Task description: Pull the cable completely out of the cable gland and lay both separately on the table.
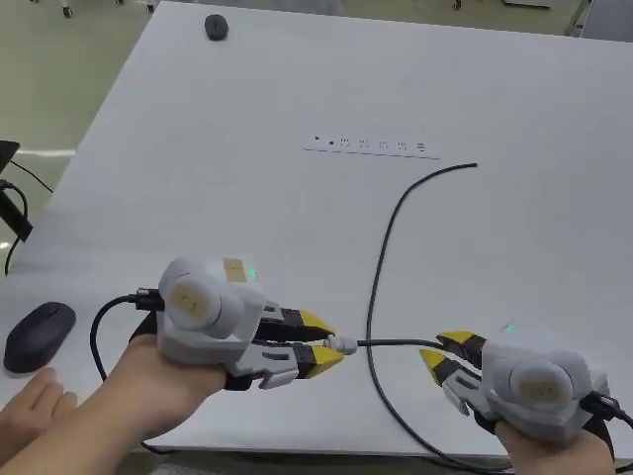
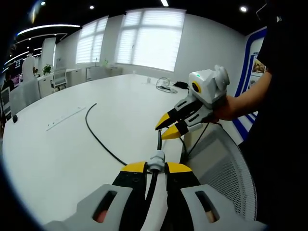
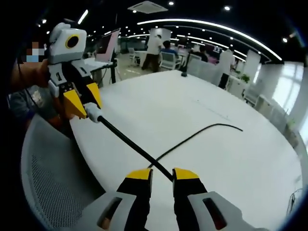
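**Pulling step: the cable gland (image 1: 343, 345) pinned, the cable (image 1: 381, 247) not yet out**

The cable gland, small and white, is held over the near part of the table (image 1: 297, 89), threaded on the cable. The left gripper (image 1: 328, 341) has it, jaws closed tight on its body; in the left gripper view the gland sits wedged between the yellow tips, black cable running back between the jaws. From the gland a short straight run of cable crosses to the right gripper (image 1: 437, 348); those jaws stand part open, one on either side of the cable, and in the right gripper view the gap is plainly wider than the cable, so no pinch to be seen there. The rest of the cable lies in a long curve across the table, its free end near the power strip (image 1: 371, 146); a mouse (image 1: 40, 334) rests off to the left.

By the look of it the pull is at an early stage; gland and cable are together, nothing laid down apart. The next move asks the right jaws to close firmly on the cable, then a straight draw away from the gland along its axis, the left hand steady; a slanted pull or a kink could jam the cable in the gland.
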